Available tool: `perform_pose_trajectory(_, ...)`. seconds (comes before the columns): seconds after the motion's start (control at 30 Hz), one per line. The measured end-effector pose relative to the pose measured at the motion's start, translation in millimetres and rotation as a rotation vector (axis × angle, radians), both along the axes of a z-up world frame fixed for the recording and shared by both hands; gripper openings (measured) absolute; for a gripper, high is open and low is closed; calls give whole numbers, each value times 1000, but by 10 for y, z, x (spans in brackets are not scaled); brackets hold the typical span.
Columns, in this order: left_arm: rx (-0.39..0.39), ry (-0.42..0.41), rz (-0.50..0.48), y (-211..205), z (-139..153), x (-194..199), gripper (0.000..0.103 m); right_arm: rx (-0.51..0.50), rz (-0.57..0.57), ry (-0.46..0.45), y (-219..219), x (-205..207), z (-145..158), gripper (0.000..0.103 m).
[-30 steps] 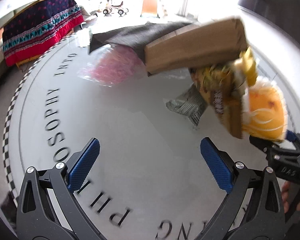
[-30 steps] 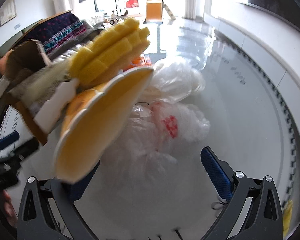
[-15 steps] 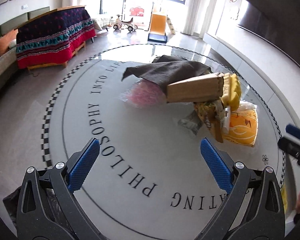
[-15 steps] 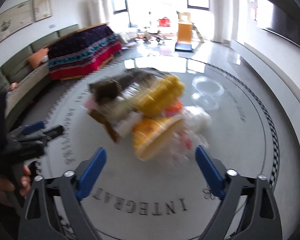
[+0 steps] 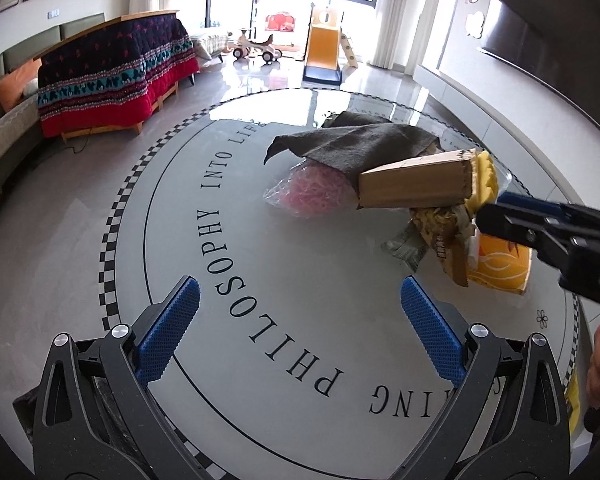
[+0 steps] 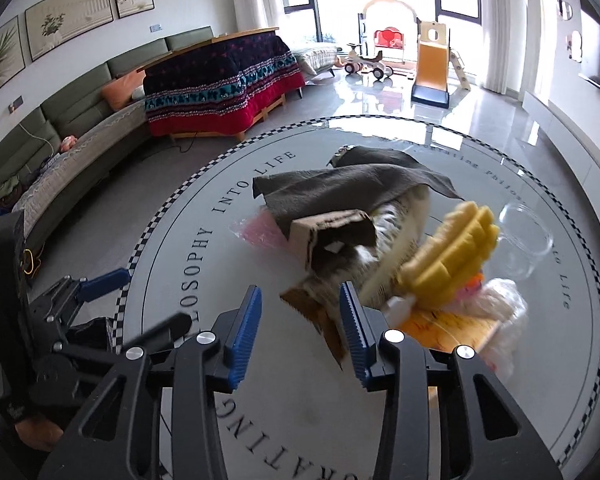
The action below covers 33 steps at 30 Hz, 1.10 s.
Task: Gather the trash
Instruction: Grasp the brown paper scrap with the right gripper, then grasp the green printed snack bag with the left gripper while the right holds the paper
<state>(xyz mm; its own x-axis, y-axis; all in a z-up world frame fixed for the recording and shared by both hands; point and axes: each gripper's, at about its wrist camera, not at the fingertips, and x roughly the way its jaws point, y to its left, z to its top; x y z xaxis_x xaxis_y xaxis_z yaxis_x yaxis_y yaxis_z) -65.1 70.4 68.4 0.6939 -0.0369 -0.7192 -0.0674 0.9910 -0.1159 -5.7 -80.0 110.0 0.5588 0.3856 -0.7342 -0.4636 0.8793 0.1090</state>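
Hovering empty: left gripper (image 5: 296, 332) wide, right gripper (image 6: 300, 332) half-open. Trash pile (image 6: 364, 232) looked light, loose; grip cardboard box (image 5: 416, 184) edge.

A heap of trash lay on the floor (image 5: 284, 280) inside the ring of lettering (image 5: 216, 240). A cloth (image 5: 364, 144) was draped over a cardboard box (image 5: 416, 184), with a bag of shreds (image 5: 312, 192) left of the box and a sponge (image 6: 456, 256) at its right. A plastic cup (image 6: 528, 240) lay right of the sponge, and a covered table (image 6: 224, 88) stood behind, before the sofa (image 6: 80, 136).

One cardboard box (image 5: 414, 184), one cloth (image 5: 352, 142), two grippers.
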Motion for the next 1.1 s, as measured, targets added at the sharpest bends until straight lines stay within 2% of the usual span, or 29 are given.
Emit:
perform_pose_trajectory(0.2, -4, 26, -3, 9, -47, 98, 97, -14, 18, -4, 131, 207, 33, 42)
perform_pose_trajectory(0.27, -13, 33, -5, 10, -48, 131, 97, -19, 24, 21, 170, 299, 7, 21)
perform_pose_trajectory(0.3, -19, 34, -8, 1, -45, 141, 97, -22, 29, 47, 194, 360, -18, 16)
perform_pose_trajectory(0.33, -24, 37, -17, -16, -40, 156, 97, -17, 29, 56, 192, 383, -28, 5)
perform_pose_trajectory(0.43, -33, 38, -55, -103, 5, 190, 97, 27, 40, 61, 132, 397, 11, 4)
perform_pose_trajectory(0.53, -33, 36, -85, -211, 36, 229, 97, 21, 34, 1, 53, 303, 139, 4)
perform_pose_trajectory(0.67, -68, 48, -130, -360, 41, 317, 97, 39, -18, -74, -181, 189, 362, 4)
perform_pose_trajectory(0.9, -120, 67, -233, -658, 54, 579, 96, 46, -102, -104, -652, 160, 547, 4)
perform_pose_trajectory(1.0, -153, 85, -250, -735, 48, 760, 87, 54, -120, -109, -790, 148, 541, 4)
perform_pose_trajectory(1.07, -170, 111, -254, -770, 24, 910, 73, 62, -127, -117, -868, 150, 533, 4)
perform_pose_trajectory(1.1, -177, 128, -256, -793, -2, 994, 71, 63, -127, -118, -880, 147, 536, 4)
